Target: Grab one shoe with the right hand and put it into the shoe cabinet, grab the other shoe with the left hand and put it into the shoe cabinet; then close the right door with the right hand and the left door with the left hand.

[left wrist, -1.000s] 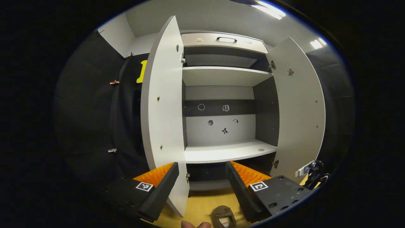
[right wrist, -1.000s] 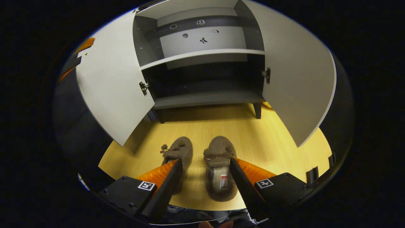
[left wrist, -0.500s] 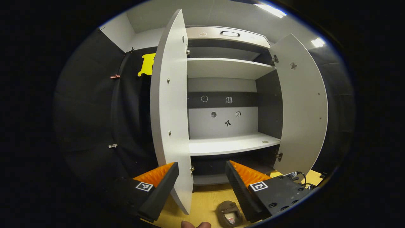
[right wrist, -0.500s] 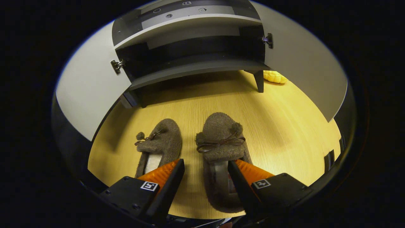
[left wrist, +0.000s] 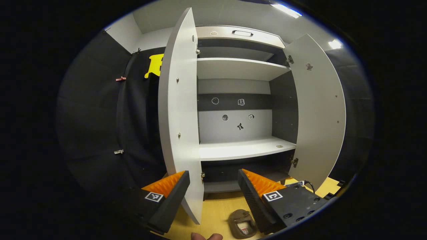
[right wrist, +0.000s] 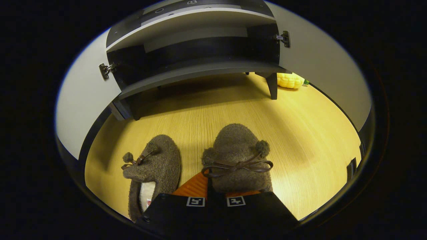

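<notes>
Two fuzzy brown slippers with bows lie side by side on the wooden floor in front of the open shoe cabinet [right wrist: 200, 71]. In the right gripper view, my right gripper [right wrist: 208, 181] is shut on the opening edge of the right slipper [right wrist: 237, 156], its fingers pressed close together. The left slipper [right wrist: 156, 166] lies free beside it. In the left gripper view, my left gripper [left wrist: 213, 186] is held open in the air, facing the cabinet's middle shelf [left wrist: 243, 148]. One slipper [left wrist: 243, 224] shows below it on the floor.
Both cabinet doors stand open: the left door [left wrist: 178, 110] close in front of my left gripper, the right door [left wrist: 320, 106] swung outward. A yellow corn-shaped toy [right wrist: 290, 80] lies by the cabinet leg [right wrist: 273, 86]. A person's fingertip [left wrist: 206, 236] shows at the bottom.
My right gripper dropped lower and forward over the right slipper and went from open to shut on it. My left gripper stayed open and shifted only slightly.
</notes>
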`<state>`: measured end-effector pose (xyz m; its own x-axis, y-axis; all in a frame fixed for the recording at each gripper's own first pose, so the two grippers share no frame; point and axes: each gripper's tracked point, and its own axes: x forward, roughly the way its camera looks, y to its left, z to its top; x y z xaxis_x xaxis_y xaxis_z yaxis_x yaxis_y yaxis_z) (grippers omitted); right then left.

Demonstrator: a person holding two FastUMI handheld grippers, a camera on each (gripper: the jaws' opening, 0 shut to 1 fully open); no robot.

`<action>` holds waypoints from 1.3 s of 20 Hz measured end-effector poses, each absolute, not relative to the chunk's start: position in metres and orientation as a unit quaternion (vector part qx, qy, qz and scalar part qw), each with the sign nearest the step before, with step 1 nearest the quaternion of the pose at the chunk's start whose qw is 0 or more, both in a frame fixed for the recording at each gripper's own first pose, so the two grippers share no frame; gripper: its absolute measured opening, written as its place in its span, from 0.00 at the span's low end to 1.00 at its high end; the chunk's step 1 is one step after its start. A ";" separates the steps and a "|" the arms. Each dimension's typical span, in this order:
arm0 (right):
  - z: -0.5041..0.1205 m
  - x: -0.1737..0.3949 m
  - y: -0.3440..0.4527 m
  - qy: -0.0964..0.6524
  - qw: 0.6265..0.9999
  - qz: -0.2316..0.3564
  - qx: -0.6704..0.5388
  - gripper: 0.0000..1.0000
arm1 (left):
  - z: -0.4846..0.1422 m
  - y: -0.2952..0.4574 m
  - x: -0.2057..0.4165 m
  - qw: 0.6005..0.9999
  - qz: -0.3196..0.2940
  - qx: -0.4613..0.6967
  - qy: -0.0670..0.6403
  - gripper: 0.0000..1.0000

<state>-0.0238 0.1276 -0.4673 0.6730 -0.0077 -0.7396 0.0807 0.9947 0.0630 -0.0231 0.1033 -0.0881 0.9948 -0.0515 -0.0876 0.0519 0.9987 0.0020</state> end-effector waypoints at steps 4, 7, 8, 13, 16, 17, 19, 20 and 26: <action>-0.441 -0.025 0.122 0.390 0.920 -0.008 0.044 0.09 | -0.091 0.097 -0.022 0.999 -0.028 -0.001 0.046 0.93; -0.404 -0.024 0.119 0.374 0.926 0.011 0.045 0.09 | -0.090 0.092 -0.020 0.999 -0.030 0.000 0.045 0.93; -0.391 -0.024 0.117 0.369 0.928 0.016 0.045 0.09 | -0.089 0.089 -0.020 0.999 -0.031 -0.001 0.044 0.93; -0.321 -0.016 0.103 0.357 0.931 0.013 0.072 0.09 | -0.085 0.075 -0.020 0.999 -0.039 -0.004 0.038 0.93; -0.271 -0.003 0.098 0.334 0.940 0.018 0.067 0.09 | -0.084 0.065 -0.021 0.998 -0.048 -0.008 0.040 0.93; -0.252 0.004 0.097 0.320 0.945 0.022 0.057 0.09 | -0.085 0.062 -0.022 0.998 -0.051 -0.008 0.042 0.93; -0.212 0.021 0.102 0.293 0.954 0.037 0.042 0.09 | -0.085 0.059 -0.022 0.998 -0.053 -0.008 0.043 0.93; -0.190 0.031 0.104 0.278 0.959 0.043 0.037 0.09 | -0.084 0.057 -0.023 0.998 -0.054 -0.009 0.042 0.93; -0.109 0.117 0.100 0.227 0.973 0.044 0.016 0.09 | -0.081 0.049 -0.025 0.997 -0.059 -0.016 0.038 0.93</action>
<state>0.1173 0.0996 -0.1088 0.8929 0.0920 -0.4408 -0.0774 0.9957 0.0511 -0.0246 0.0488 -0.0813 0.9901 -0.1195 -0.0732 0.1170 0.9924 -0.0371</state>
